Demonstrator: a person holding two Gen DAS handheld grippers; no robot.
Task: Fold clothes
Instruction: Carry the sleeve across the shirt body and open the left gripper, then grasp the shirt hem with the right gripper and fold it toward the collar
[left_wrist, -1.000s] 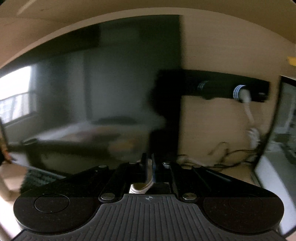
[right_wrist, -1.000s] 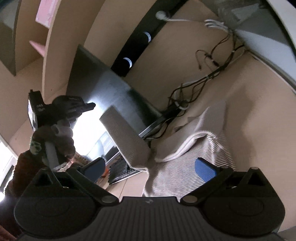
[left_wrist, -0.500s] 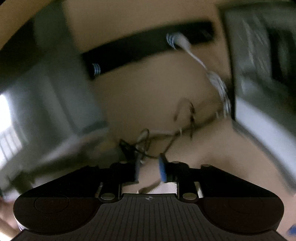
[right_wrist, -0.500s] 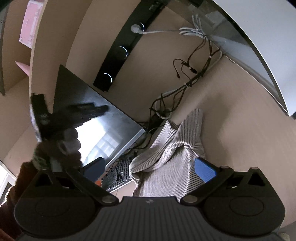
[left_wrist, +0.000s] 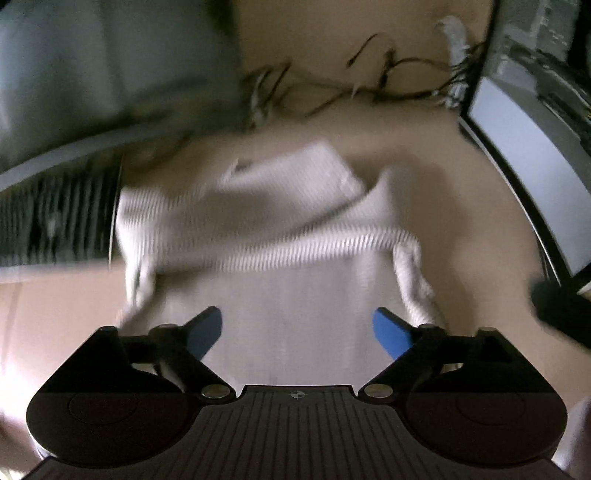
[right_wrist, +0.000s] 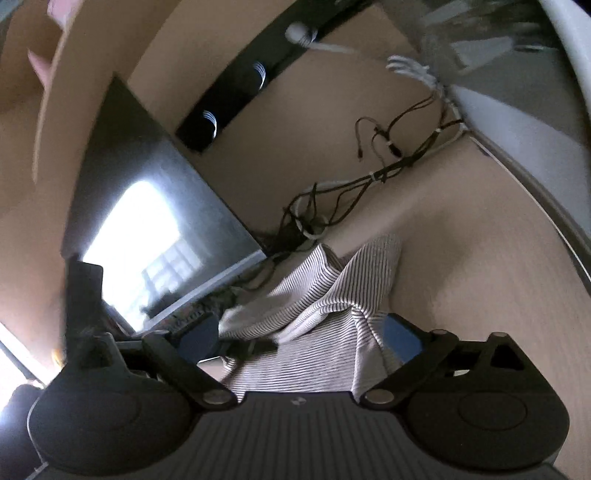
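A white garment with thin dark stripes (left_wrist: 280, 229) lies crumpled on the light wooden desk (left_wrist: 461, 206), partly folded over itself. My left gripper (left_wrist: 299, 332) is open and empty, hovering just above its near part. In the right wrist view the same garment (right_wrist: 325, 295) lies between the blue pads of my right gripper (right_wrist: 299, 336), which is open and empty above it.
A dark monitor (right_wrist: 155, 206) stands at the left with a keyboard (left_wrist: 55, 218) in front of it. Tangled cables (right_wrist: 354, 192) run along the back wall. A white-framed panel (left_wrist: 524, 170) borders the desk on the right. A black power strip (right_wrist: 236, 99) is on the wall.
My left gripper opened, let go of the garment and swung down over it. The garment dropped onto the desk. My right gripper stayed open.
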